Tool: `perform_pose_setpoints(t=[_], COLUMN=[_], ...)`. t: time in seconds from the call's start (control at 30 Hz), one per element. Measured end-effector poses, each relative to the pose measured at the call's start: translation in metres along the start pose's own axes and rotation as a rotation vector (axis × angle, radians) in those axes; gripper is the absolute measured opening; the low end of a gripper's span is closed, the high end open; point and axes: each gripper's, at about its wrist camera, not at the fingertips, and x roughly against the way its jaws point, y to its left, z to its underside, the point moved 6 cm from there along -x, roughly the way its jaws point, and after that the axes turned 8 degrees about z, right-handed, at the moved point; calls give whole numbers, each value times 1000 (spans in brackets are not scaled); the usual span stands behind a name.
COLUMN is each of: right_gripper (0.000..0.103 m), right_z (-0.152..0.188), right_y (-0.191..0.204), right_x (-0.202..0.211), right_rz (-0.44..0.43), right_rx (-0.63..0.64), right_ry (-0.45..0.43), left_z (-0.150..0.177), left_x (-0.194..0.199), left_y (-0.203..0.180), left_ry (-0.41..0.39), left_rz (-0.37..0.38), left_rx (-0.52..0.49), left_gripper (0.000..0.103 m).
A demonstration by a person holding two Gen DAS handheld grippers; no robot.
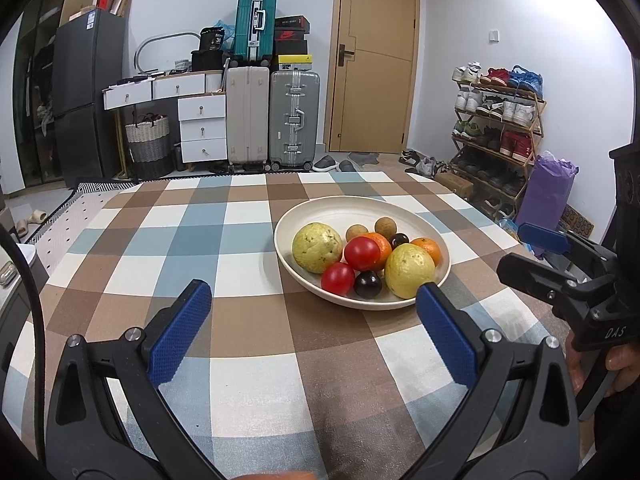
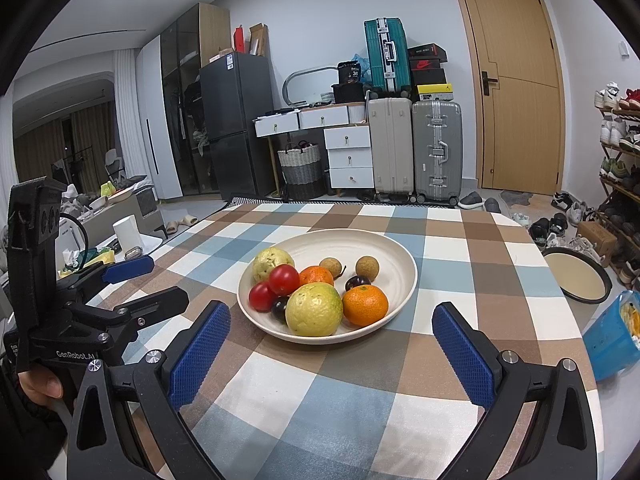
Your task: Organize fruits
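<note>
A cream plate [image 1: 320, 210] [image 2: 392, 252] sits on the checked tablecloth and holds two yellow-green guavas [image 1: 317, 247] [image 2: 314, 309], two red tomatoes [image 1: 361, 253] [image 2: 284, 279], two oranges [image 1: 429, 249] [image 2: 365, 305], two brown longans [image 1: 385, 227] [image 2: 367, 267] and two dark plums [image 1: 367, 284] [image 2: 357, 281]. My left gripper [image 1: 313, 295] is open just short of the plate's near rim, nothing between its blue pads. My right gripper [image 2: 331, 318] is open too, also in front of the plate. Each gripper appears at the other view's edge.
A blue container [image 2: 612, 336] and a dark-rimmed round tray [image 2: 578, 276] lie beyond the table's right edge. A white cup [image 2: 128, 232] stands on a low table to the left. Suitcases [image 1: 294, 118], drawers and a shoe rack [image 1: 496, 120] line the far wall.
</note>
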Motion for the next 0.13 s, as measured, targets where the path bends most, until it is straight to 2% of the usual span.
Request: perform_pose_setpoints(t=[0.13], right_gripper=[103], right_z=[0], right_y=[0], right_x=[0], right_rz=[0], right_rx=[0], right_ry=[0], left_z=[0], left_x=[0], left_y=[0], left_ry=[1], left_rz=[-1], left_rx=[-2], left_gripper=[102])
